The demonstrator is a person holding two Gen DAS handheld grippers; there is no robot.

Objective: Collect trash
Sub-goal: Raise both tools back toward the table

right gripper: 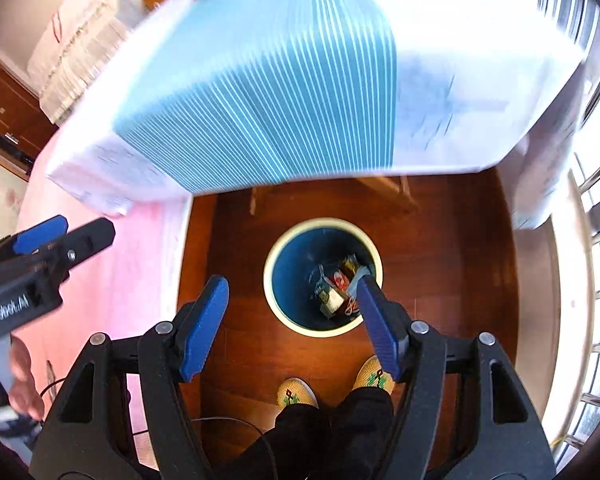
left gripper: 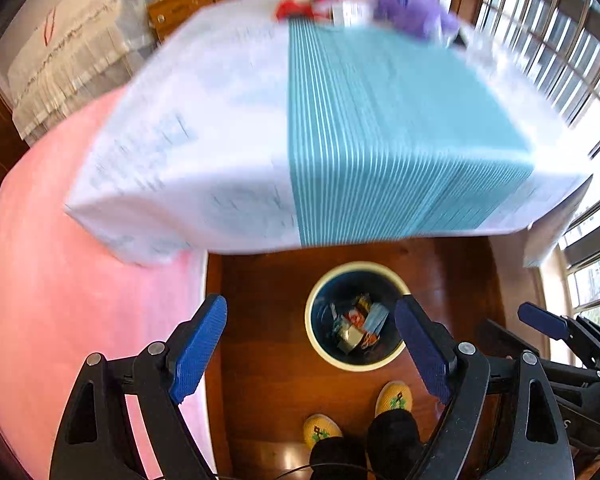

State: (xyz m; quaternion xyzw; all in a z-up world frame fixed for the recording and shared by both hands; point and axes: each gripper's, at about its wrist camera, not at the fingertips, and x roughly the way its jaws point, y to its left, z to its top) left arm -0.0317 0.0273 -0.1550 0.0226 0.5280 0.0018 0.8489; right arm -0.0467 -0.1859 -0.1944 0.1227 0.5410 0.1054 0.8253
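Both the left gripper (left gripper: pixel 312 344) and the right gripper (right gripper: pixel 292 328) have fingers apart, holding nothing. The bin (left gripper: pixel 316 344) sits low in the frame; the trash (left gripper: pixel 404 0) at the top is blurry, so a grab could miss.

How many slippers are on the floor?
2. One yellow slipper sits below the bin, on the left; the other slipper is beside it on the right. Dark trouser legs partly cover both.

The desk (left gripper: pixel 204 128) wears a white cloth with a teal, white-striped runner (left gripper: pixel 380 128). The bin (left gripper: pixel 354 365) has a cream rim and dark blue inside. The floor (left gripper: pixel 268 320) is red-brown wood, the rug (left gripper: pixel 60 280) pink. The slippers (left gripper: pixel 394 398) are yellow with green marks.
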